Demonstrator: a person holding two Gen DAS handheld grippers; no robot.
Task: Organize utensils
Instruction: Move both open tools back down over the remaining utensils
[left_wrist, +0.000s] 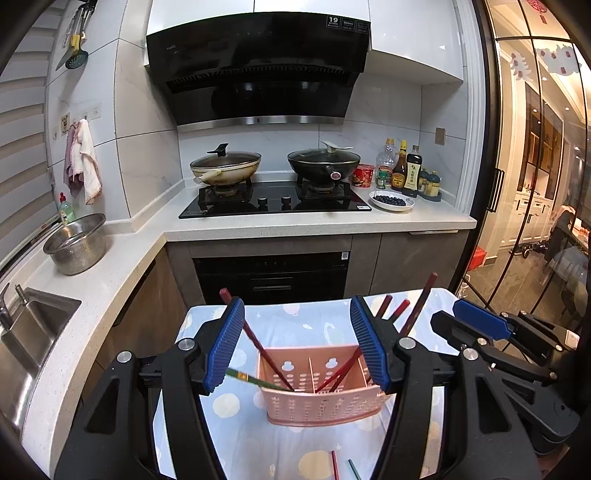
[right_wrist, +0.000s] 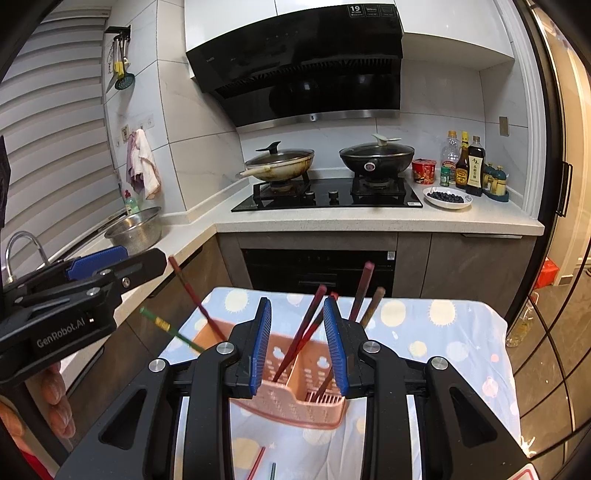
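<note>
A pink perforated utensil basket (left_wrist: 317, 402) (right_wrist: 295, 402) stands on a small table with a blue patterned cloth (left_wrist: 288, 325). Several red and brown chopsticks (right_wrist: 303, 332) lean in its compartments. A red chopstick (left_wrist: 255, 339) and a green one (left_wrist: 243, 376) slant out to the left. My left gripper (left_wrist: 297, 302) hangs open over the basket, holding nothing. My right gripper (right_wrist: 297, 302) is open more narrowly; red chopsticks rise through its gap untouched. Each gripper also shows in the other's view: the right gripper (left_wrist: 480, 321), the left gripper (right_wrist: 110, 262).
A red chopstick (left_wrist: 334, 465) and a green chopstick (left_wrist: 354, 470) lie loose on the near cloth. Behind are the stove (left_wrist: 273, 201) with two lidded pans, a steel colander (left_wrist: 75, 243), the sink (left_wrist: 33, 332), bottles and a blueberry plate (left_wrist: 391, 201). A glass door (left_wrist: 535, 184) is to the right.
</note>
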